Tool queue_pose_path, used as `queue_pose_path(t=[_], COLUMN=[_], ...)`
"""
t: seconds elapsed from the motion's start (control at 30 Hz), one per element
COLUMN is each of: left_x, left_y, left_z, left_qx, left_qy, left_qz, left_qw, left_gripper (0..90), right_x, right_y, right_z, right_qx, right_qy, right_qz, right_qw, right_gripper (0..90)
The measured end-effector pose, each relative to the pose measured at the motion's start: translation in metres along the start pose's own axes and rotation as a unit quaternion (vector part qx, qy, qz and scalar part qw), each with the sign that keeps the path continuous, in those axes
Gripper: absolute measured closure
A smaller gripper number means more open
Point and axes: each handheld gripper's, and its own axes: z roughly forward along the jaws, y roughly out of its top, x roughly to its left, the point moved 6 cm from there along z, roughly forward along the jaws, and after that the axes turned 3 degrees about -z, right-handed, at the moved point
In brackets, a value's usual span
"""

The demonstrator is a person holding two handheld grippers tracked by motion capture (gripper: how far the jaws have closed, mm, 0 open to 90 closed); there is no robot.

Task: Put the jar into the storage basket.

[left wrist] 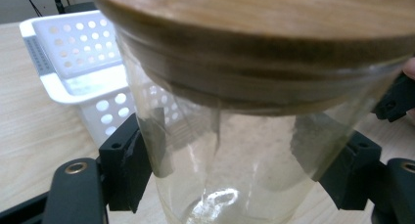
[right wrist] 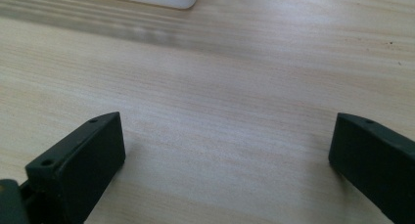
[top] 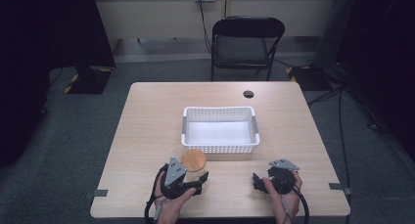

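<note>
White perforated basket (top: 220, 128) empty at the table's (top: 147, 116) middle, clear glass jar (left wrist: 235, 180) with wooden lid (top: 194, 161) near the front edge just before the basket, left gripper (top: 198, 181) clamped on the jar's sides, right gripper (top: 258, 181) spread wide over bare tabletop, grasping nothing.

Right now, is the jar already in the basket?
No: in the high view the jar stands on the table in front of the white basket, gripped by the left gripper.
</note>
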Motion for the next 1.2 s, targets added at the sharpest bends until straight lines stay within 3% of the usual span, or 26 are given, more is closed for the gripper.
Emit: queue_pose_path(t=[0.5, 1.2], left_x=[0.006, 0.015], left_y=[0.020, 0.056], left_z=[-0.001, 0.008], left_qx=[-0.002, 0.011], left_qy=[0.010, 0.011], left_qz=[-0.007, 0.013], left_qw=[0.9999, 0.9998], left_gripper=[25.2, 25.3], right_x=[0.000, 0.000], right_y=[0.000, 0.000], right_z=[0.000, 0.000], right_qx=[0.000, 0.000], right_qy=[0.000, 0.000], right_qz=[0.000, 0.000], right_qw=[1.0000, 1.0000], right_gripper=[0.0, 0.0])
